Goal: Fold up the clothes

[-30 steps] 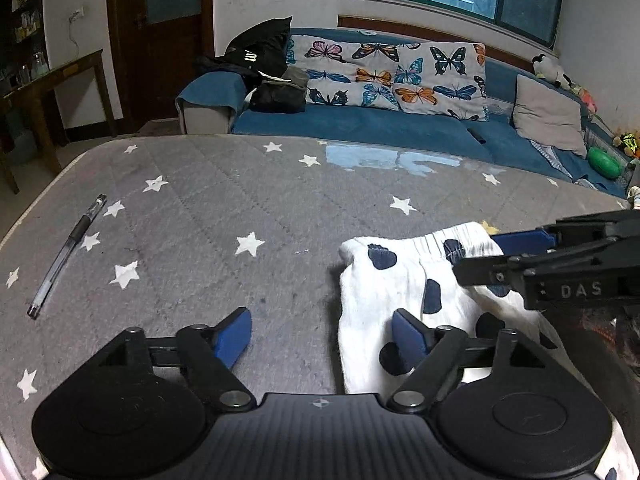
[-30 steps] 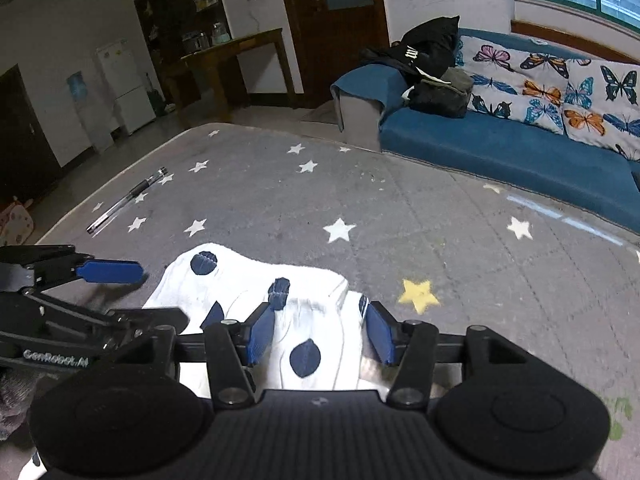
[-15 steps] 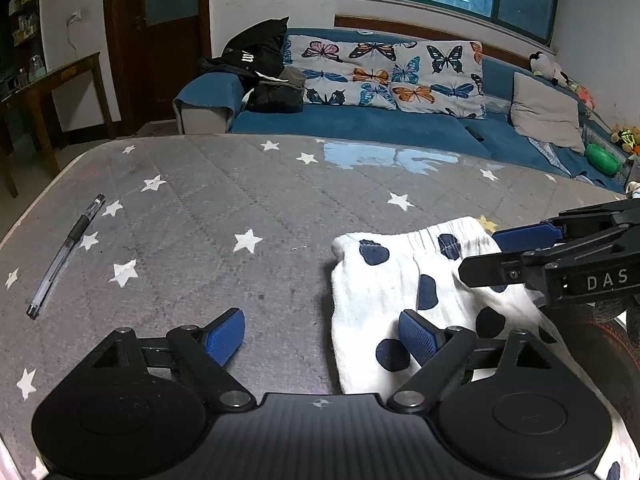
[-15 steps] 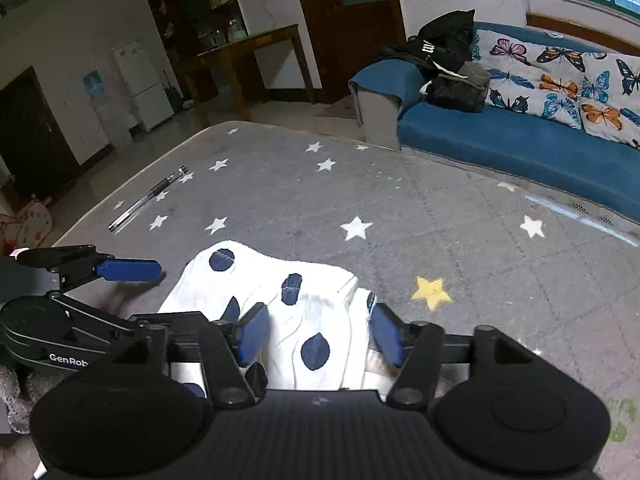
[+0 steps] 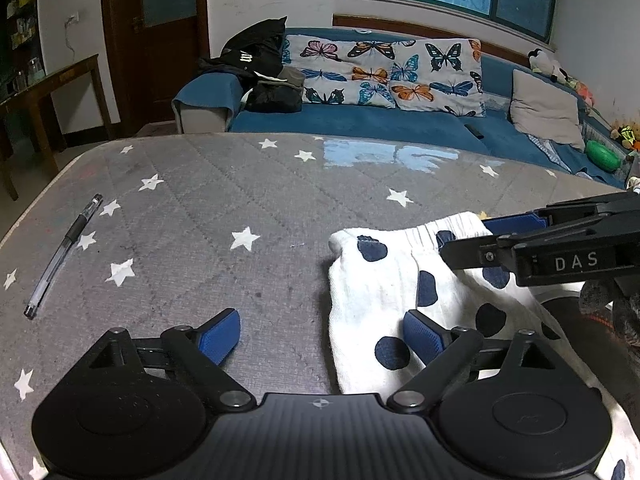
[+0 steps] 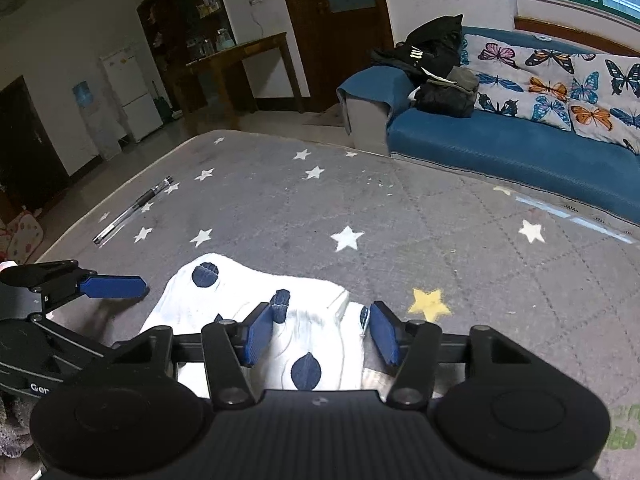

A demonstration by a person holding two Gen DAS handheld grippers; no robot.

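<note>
A white garment with navy spots (image 5: 404, 292) is seen lying on the grey star-printed mat (image 5: 224, 208), in the lower right of the left wrist view and the lower centre of the right wrist view (image 6: 248, 296). In the left view its long axis runs from the gathered, ribbed edge in the middle right of the frame down toward the lower right corner, so that edge points up and away from the camera. The left gripper (image 5: 320, 334) is held low over the mat with its jaws wide and opening; the garment's left edge is caught between the blue pads, but no cloth is pressed, and the left pad is seen over bare mat. The right gripper (image 6: 320, 334) is placed over the bunched fabric, jaws about half spread and closing, with a fold of cloth standing between the pads; whether they press on it cannot be told. A pen (image 5: 64, 254) is seen at the left edge of the mat, well apart from the garment. A blue sofa (image 5: 360, 120) with butterfly cushions is seen beyond the mat.
</note>
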